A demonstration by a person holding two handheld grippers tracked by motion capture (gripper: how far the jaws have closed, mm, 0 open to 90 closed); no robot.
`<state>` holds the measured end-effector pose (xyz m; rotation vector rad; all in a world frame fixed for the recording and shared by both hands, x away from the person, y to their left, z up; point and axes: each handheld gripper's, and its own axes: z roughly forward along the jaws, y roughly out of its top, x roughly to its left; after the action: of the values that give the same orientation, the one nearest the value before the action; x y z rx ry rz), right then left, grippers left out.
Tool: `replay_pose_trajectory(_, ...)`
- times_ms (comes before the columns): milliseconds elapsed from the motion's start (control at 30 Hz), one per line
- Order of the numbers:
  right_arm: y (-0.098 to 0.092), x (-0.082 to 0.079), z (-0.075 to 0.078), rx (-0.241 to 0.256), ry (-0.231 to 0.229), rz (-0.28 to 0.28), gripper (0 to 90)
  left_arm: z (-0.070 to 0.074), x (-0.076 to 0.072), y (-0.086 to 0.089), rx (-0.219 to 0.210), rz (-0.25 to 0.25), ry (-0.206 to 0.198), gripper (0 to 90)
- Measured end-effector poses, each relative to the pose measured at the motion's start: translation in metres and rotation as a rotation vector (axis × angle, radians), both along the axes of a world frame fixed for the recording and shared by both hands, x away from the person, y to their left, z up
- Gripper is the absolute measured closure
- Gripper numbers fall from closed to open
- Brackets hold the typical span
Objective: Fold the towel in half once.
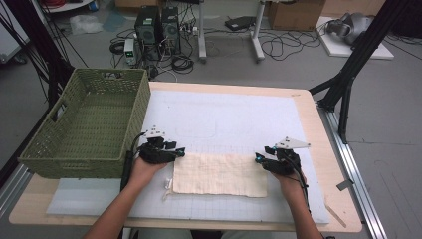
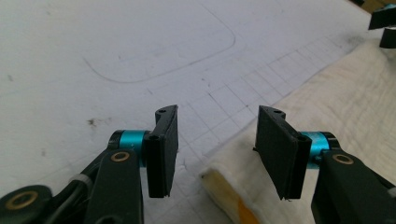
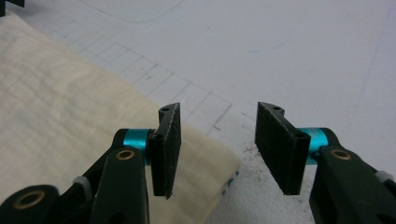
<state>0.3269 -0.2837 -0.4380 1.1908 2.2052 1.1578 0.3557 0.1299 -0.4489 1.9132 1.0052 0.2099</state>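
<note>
A cream folded cloth (image 1: pixel 219 174) lies flat on the white gridded mat (image 1: pixel 229 124), near the front middle. My left gripper (image 1: pixel 180 152) hovers at the cloth's far left corner (image 2: pixel 219 179), jaws open, the corner lying just between and below them. My right gripper (image 1: pixel 259 158) sits at the cloth's far right corner (image 3: pixel 219 161), also open, with the corner under the gap. Neither holds anything. The cloth (image 2: pixel 336 107) stretches away toward the other gripper's jaw tips (image 2: pixel 383 28) in the left gripper view.
A green woven basket (image 1: pixel 84 124) stands on the table's left side, close beside the left hand. The wooden table edge (image 1: pixel 318 129) runs along the right. Computers, cables and boxes sit on the floor beyond the table.
</note>
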Motion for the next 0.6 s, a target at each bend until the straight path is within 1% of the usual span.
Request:
replay_pose_trajectory(33,0.001,0.003,-0.002,-0.009,0.009,0.007,50.7,-0.002,0.0,-0.002,0.028,-0.008,0.009,49.3)
replay_pose_trajectory(67,0.002,0.004,-0.005,-0.016,0.019,0.01,50.9,-0.003,-0.002,-0.004,0.053,-0.021,0.007,50.1)
replay_pose_trajectory(100,0.003,0.005,-0.007,-0.018,0.032,0.019,51.5,-0.002,-0.003,-0.004,0.084,-0.035,-0.012,51.1)
replay_pose_trajectory(133,0.003,0.005,-0.008,-0.021,0.043,0.03,52.7,-0.001,-0.004,-0.004,0.103,-0.045,-0.027,54.6)
replay_pose_trajectory(167,0.003,0.005,-0.009,-0.027,0.055,0.047,53.2,-0.001,-0.005,-0.003,0.108,-0.064,-0.03,61.0)
replay_pose_trajectory(200,0.004,0.005,-0.011,-0.039,0.074,0.062,53.1,-0.002,-0.005,-0.002,0.1,-0.074,-0.03,66.9)
replay_pose_trajectory(233,0.003,0.004,-0.012,-0.035,0.068,0.066,53.9,-0.002,-0.007,-0.002,0.104,-0.077,-0.039,69.6)
replay_pose_trajectory(267,0.001,0.004,-0.013,-0.026,0.07,0.068,55.2,-0.002,-0.008,-0.001,0.107,-0.083,-0.044,76.8)
replay_pose_trajectory(300,0.0,0.004,-0.013,-0.019,0.075,0.064,58.9,-0.002,-0.008,0.0,0.101,-0.086,-0.032,84.5)
replay_pose_trajectory(367,-0.002,0.003,-0.012,-0.011,0.084,0.068,76.3,-0.002,-0.009,0.0,0.105,-0.085,-0.045,86.4)
replay_pose_trajectory(400,-0.004,0.002,-0.012,-0.005,0.085,0.087,84.2,-0.001,-0.01,0.0,0.109,-0.076,-0.057,86.8)
replay_pose_trajectory(433,-0.003,0.0,-0.013,-0.008,0.08,0.092,85.2,0.001,-0.011,0.001,0.101,-0.061,-0.077,86.9)
replay_pose_trajectory(467,-0.003,-0.002,-0.012,-0.023,0.07,0.092,85.6,0.003,-0.012,0.003,0.078,-0.036,-0.097,86.9)
replay_pose_trajectory(500,-0.002,-0.004,-0.01,-0.04,0.059,0.092,85.7,0.004,-0.013,0.006,0.038,-0.003,-0.118,87.0)
replay_pose_trajectory(533,-0.001,-0.005,-0.008,-0.057,0.036,0.085,85.8,0.006,-0.013,0.009,0.021,0.019,-0.122,87.0)
replay_pose_trajectory(600,0.0,-0.007,-0.004,-0.053,-0.006,0.068,85.9,0.008,-0.013,0.011,0.012,0.047,-0.158,87.0)
